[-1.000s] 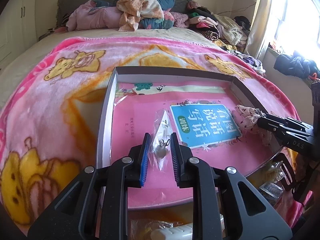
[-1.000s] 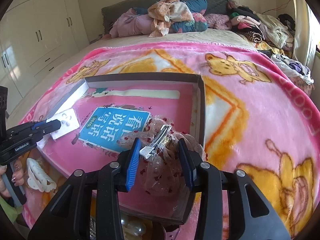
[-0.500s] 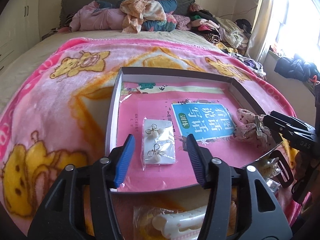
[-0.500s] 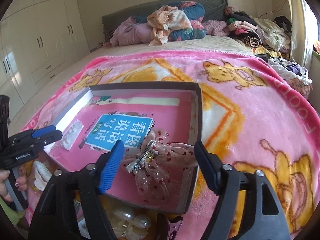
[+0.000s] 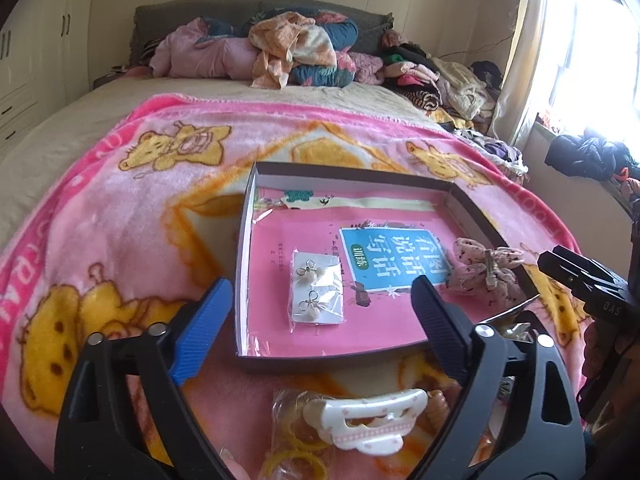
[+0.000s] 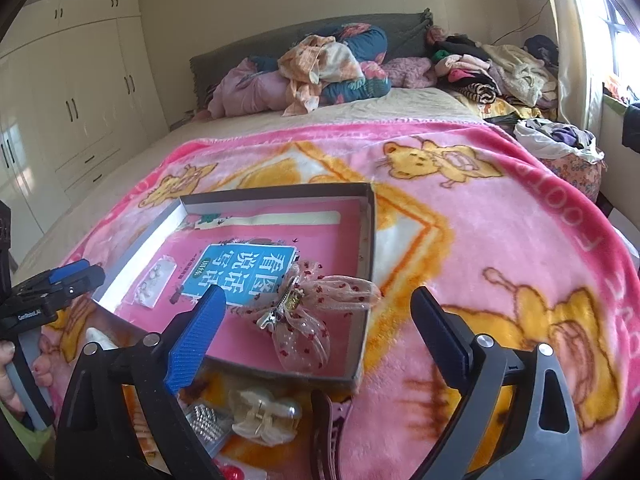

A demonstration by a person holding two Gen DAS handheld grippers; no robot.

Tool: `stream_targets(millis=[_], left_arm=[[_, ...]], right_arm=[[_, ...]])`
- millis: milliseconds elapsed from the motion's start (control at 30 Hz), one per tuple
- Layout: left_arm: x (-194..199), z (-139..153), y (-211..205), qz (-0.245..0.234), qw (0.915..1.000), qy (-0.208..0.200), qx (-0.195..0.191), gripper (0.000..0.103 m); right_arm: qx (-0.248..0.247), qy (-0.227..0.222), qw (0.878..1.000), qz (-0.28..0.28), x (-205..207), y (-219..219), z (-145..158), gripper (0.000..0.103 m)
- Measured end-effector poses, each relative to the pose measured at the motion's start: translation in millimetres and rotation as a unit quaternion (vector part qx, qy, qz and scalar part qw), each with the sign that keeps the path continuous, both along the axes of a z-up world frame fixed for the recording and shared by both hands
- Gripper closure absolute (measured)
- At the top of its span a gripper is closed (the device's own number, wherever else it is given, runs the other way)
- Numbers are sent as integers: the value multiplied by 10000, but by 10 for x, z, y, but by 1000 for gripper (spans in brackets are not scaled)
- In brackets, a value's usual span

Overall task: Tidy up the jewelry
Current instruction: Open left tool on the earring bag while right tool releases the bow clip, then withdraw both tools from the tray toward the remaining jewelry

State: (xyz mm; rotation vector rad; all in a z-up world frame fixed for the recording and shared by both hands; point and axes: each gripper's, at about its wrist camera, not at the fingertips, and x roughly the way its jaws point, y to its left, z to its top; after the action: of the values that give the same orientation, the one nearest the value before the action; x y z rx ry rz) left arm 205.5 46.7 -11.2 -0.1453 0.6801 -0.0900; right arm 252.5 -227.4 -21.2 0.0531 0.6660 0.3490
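A shallow grey box (image 5: 246,216) (image 6: 366,236) with a pink printed lining lies on the pink blanket. A clear packet of bow earrings (image 5: 317,292) (image 6: 154,282) lies flat in its left part. A pink dotted bow hair clip (image 5: 486,270) (image 6: 308,312) lies in its right front corner. My left gripper (image 5: 322,320) is open and empty, held above the box's near edge. My right gripper (image 6: 316,320) is open and empty, just before the bow clip. A white claw clip (image 5: 364,420) lies on the blanket before the box.
Yellow hair ties in a packet (image 5: 296,440) lie beside the white clip. A clear claw clip (image 6: 264,412), a packet of silver pieces (image 6: 206,420) and a dark clip (image 6: 330,428) lie before the box. Piled clothes (image 6: 332,64) fill the bed's far end.
Both grippers opened and drew back. The left let go of the earring packet, now flat in the box. The right let go of the bow clip, now resting in the box.
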Motion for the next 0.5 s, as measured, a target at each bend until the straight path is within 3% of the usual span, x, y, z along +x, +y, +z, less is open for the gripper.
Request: stream_targets(millis=[500], left_arm=[[-375, 176, 37, -66, 9991, -317, -258, 12]], right_arm=[[-56, -400, 9991, -125, -442, -64, 210, 10]])
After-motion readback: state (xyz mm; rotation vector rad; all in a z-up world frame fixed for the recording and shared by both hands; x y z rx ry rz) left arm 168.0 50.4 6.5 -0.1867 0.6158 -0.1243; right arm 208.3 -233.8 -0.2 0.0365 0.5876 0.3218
